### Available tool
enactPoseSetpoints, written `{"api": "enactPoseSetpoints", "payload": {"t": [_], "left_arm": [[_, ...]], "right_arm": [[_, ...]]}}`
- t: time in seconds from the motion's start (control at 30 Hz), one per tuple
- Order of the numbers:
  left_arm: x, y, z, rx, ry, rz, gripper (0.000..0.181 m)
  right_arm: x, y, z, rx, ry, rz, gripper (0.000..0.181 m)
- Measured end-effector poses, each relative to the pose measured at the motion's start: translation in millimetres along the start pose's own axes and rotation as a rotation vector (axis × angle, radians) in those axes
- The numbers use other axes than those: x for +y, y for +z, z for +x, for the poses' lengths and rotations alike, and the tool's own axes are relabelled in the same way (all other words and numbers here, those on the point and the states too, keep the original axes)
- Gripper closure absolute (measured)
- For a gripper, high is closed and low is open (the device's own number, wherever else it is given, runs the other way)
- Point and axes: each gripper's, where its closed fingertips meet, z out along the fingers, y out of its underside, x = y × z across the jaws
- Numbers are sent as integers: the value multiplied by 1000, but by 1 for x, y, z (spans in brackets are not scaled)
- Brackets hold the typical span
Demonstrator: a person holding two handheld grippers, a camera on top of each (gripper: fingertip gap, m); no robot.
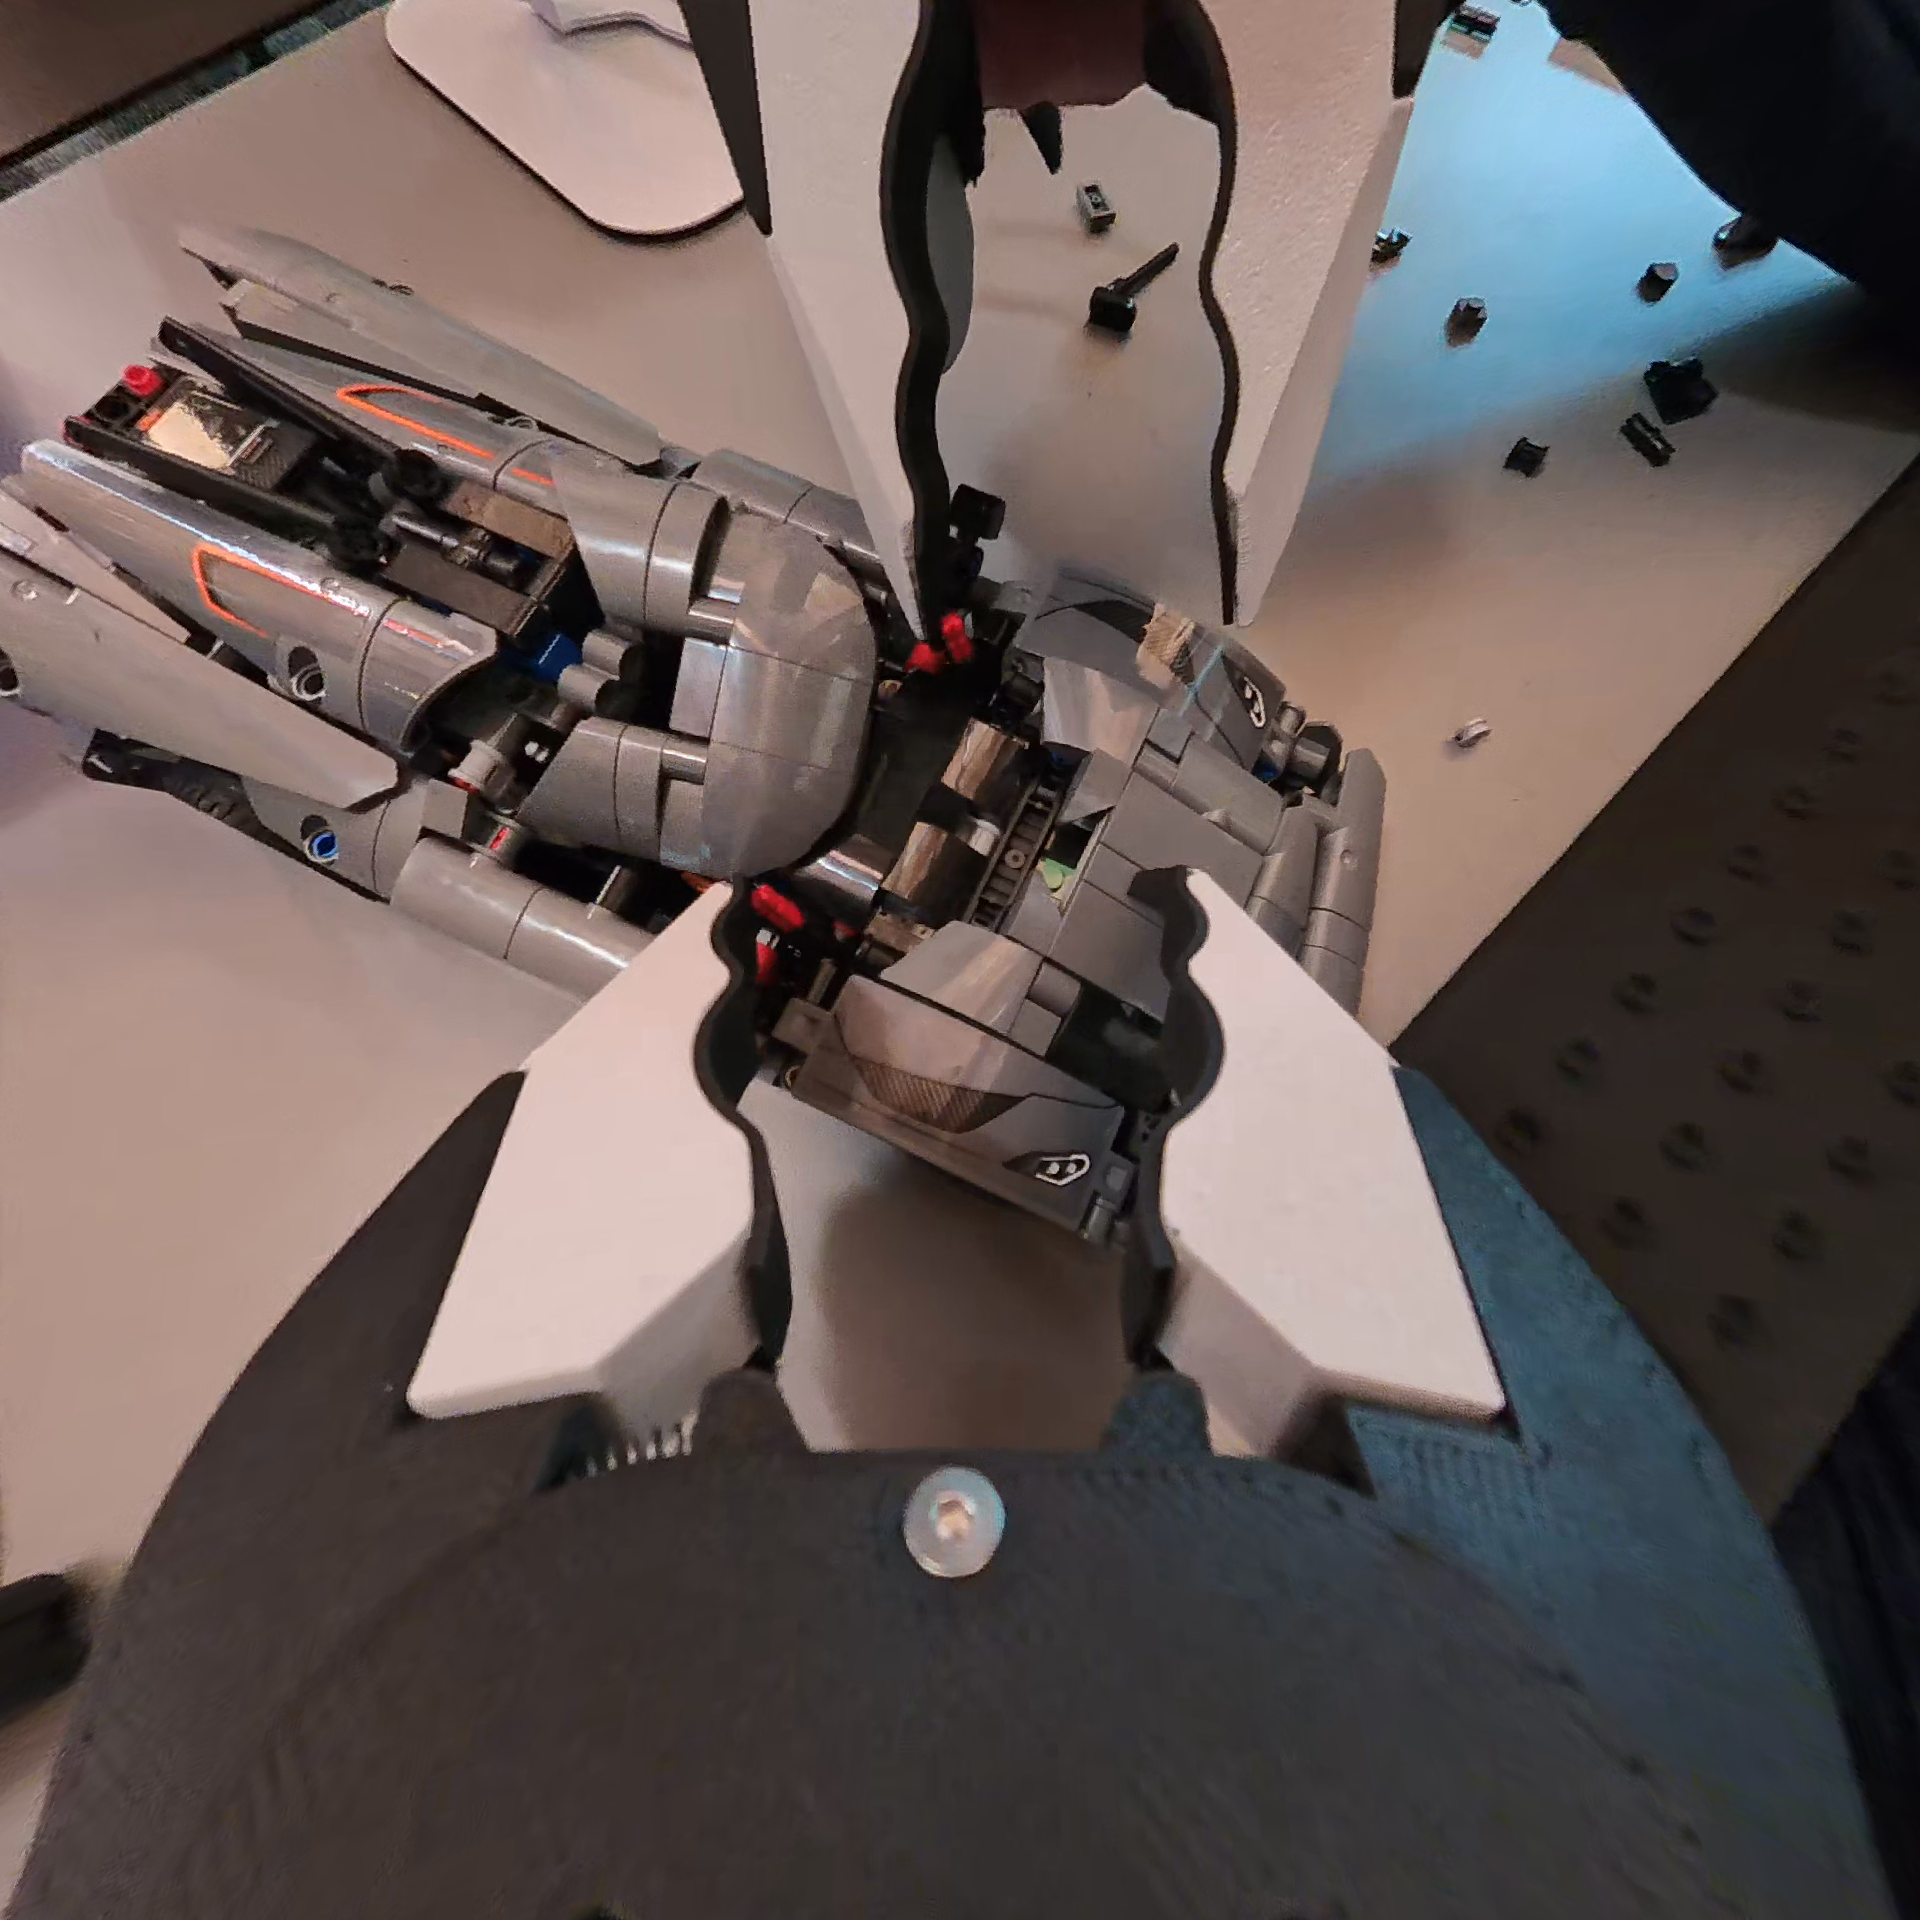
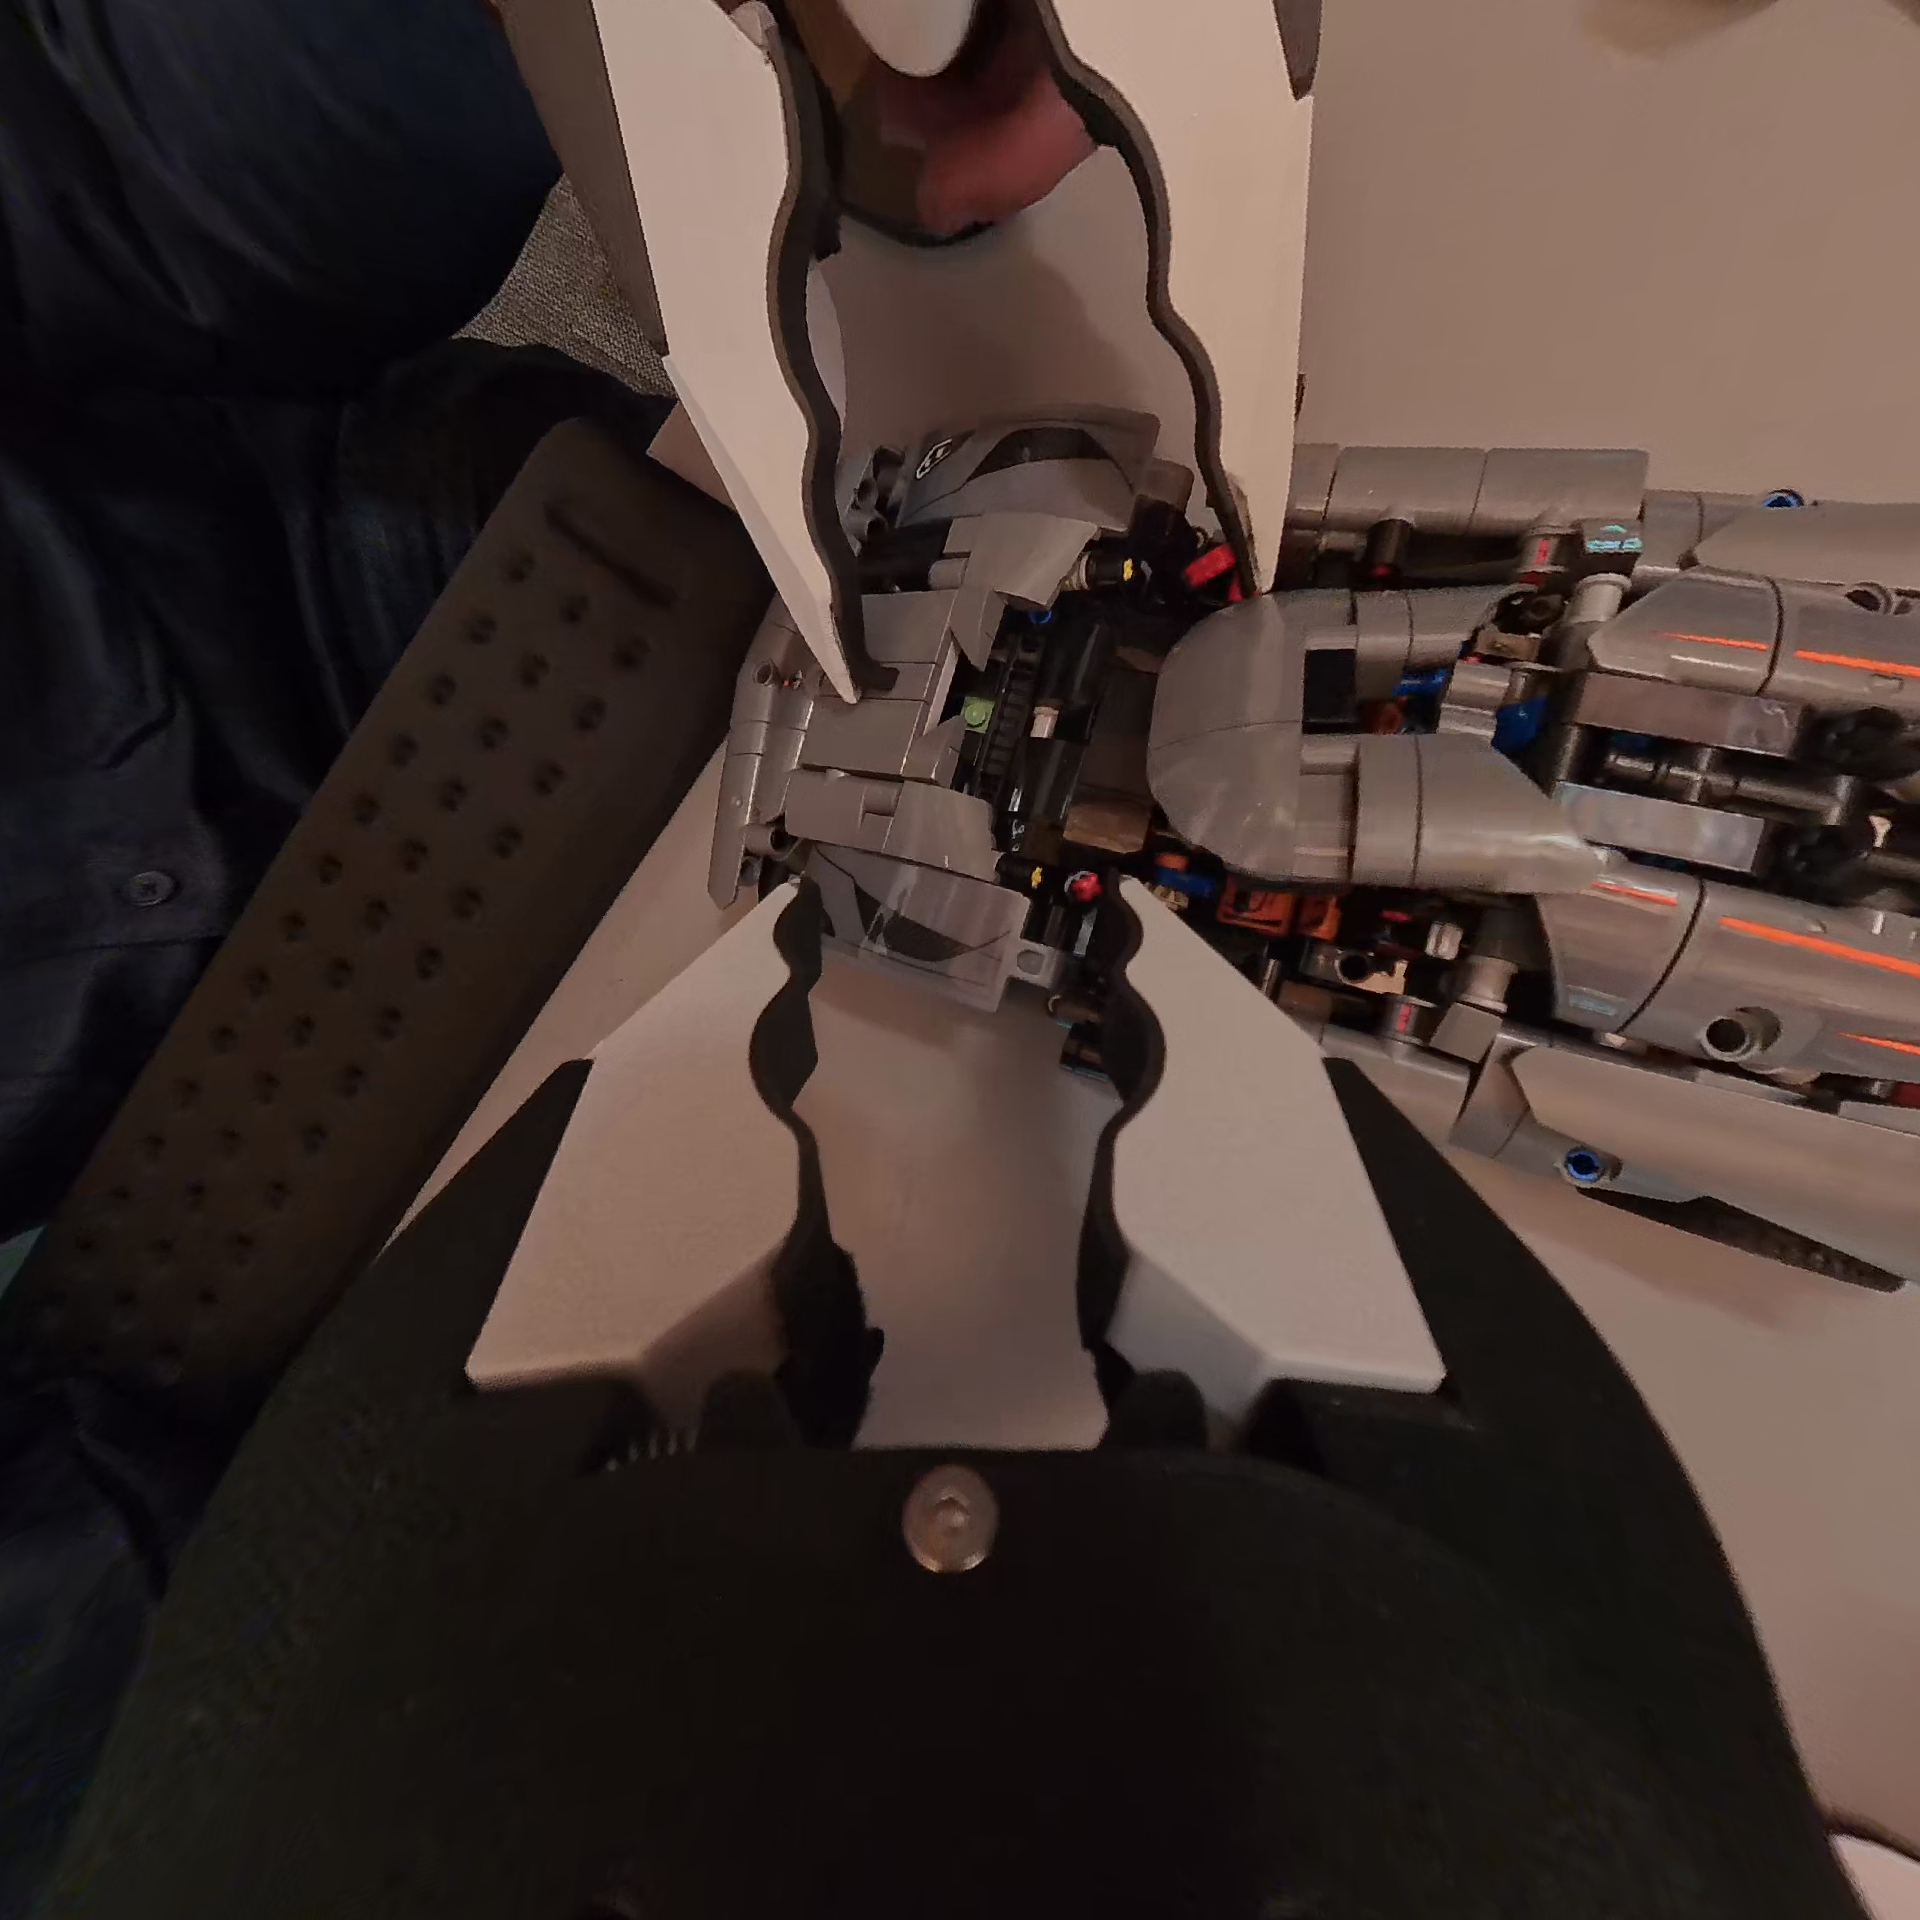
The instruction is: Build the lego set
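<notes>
On the white table (image 1: 208, 1091) sits the model (image 1: 727, 707) — a long grey car, mostly built, nose toward the table's edge. Both grippers straddle its front: left gripper (image 1: 956, 935) spread wide around one headlight panel, right gripper (image 2: 966, 914) just as wide around the other, neither actually clamping anything as far as I can tell. Loose bits (image 1: 1662, 395) are scattered farther back. My guess — it's hefty but brittle, those slick curved panels pop off easily, so grab low on the stiff frame beams, not the bodywork.
</notes>
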Motion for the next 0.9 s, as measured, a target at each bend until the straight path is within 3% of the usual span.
{"api": "enactPoseSetpoints", "payload": {"t": [0.6,0.8,0.9], "left_arm": [[-3,-3,1,-65,58,-8,115],[-5,-9,-3,-105,94,-1,134],[-7,-9,-6,-143,109,-4,131]], "right_arm": [[0,0,-1,6,-4,-7,130],[-1,0,-1,15,-14,-13,132],[-5,-4,0,31,-19,5,131]]}}
